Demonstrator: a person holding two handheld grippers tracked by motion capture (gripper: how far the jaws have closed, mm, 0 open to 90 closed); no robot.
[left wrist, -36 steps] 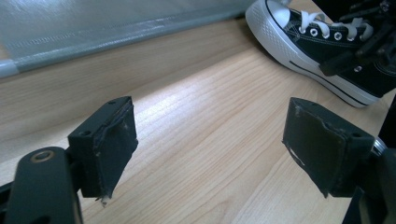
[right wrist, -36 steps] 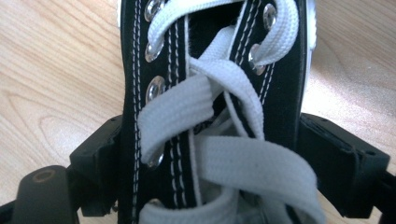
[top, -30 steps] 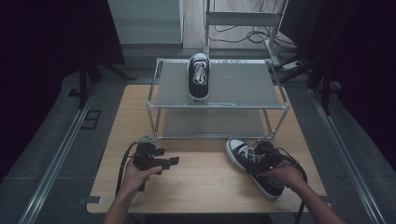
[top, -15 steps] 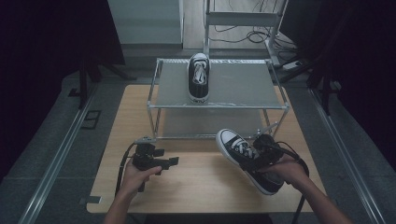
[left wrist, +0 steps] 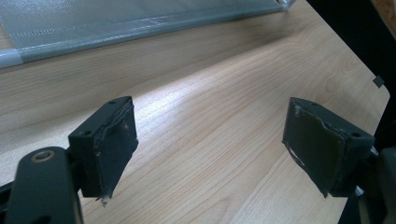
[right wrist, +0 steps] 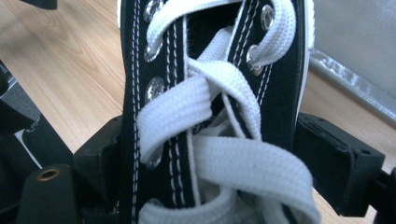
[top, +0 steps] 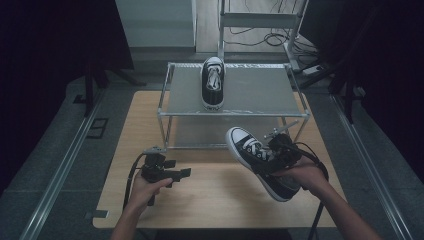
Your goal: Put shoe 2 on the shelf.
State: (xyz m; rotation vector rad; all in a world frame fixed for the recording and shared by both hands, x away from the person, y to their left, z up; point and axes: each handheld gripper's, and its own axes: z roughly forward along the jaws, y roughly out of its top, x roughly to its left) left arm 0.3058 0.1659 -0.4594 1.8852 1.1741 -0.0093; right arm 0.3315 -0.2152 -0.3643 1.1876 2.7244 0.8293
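A black sneaker with white laces and toe cap (top: pixel 255 157) is lifted off the wooden table (top: pixel 210 195), tilted with its toe toward the rack. My right gripper (top: pixel 280 150) is shut on it across the laced upper; in the right gripper view the laces (right wrist: pixel 219 140) sit between the two black jaws. A matching sneaker (top: pixel 212 82) stands on top of the metal rack (top: pixel 260 92), toe pointing away. My left gripper (top: pixel 167 172) rests low over the table at the left, open, with bare wood between its pads (left wrist: pixel 109 144).
The rack has a lower mesh shelf (top: pixel 220 131) under the top one, with thin metal legs at its front corners. The table's right edge (left wrist: pixel 378 84) lies near the left gripper's jaws. Cables and a frame stand on the floor behind the rack.
My right gripper has lifted the sneaker from the table and carried it up and left toward the rack, tipping its toe higher. The left gripper has stayed put.
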